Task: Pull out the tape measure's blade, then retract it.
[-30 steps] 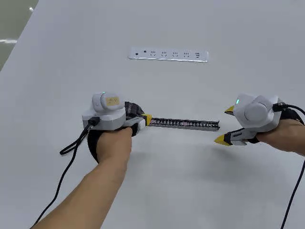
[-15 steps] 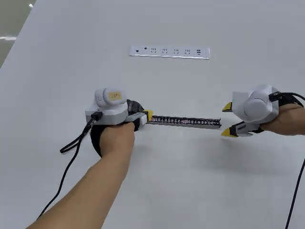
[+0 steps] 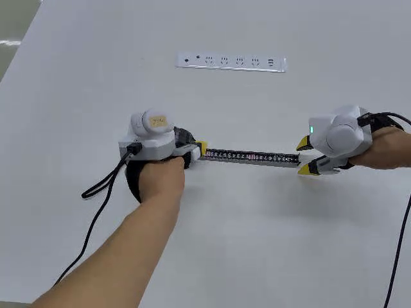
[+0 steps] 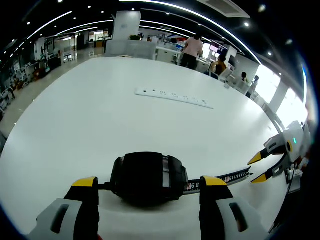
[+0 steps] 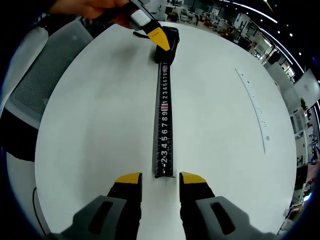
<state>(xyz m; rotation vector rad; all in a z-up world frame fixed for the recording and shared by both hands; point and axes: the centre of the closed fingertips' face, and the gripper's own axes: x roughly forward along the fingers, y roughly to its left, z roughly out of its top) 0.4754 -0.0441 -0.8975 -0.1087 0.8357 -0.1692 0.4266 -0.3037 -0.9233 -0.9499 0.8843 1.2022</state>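
- The tape measure's black case [image 4: 149, 177] sits on the white table [image 3: 257, 244], left of centre in the head view, between the left gripper's jaws.
- Its blade [image 3: 250, 157] is pulled out and lies flat on the table, numbers up. It runs straight from the case to the right gripper.
- In the right gripper view the printed numbers read from 1 at the near end upward toward the case.
- The left gripper [image 4: 150, 181] straddles the case with its jaws wide. In its own view a sliver of space shows on each side between case and fingers, and the blade passes just inside the right-hand finger.
- The right gripper [image 5: 160, 177] is at the blade's free end. Its jaws are narrowly parted, one yellow tip on each side of the end, with a small gap on both sides and neither tip touching it.
- A hand grips each gripper from behind, and a black cable [image 3: 103, 186] trails from the left one across the table.
- A white power strip [image 3: 231, 62] lies well apart from the tape, further back on the table.
- In the left gripper view, people [image 4: 192, 50] stand in the room beyond the table's far edge.
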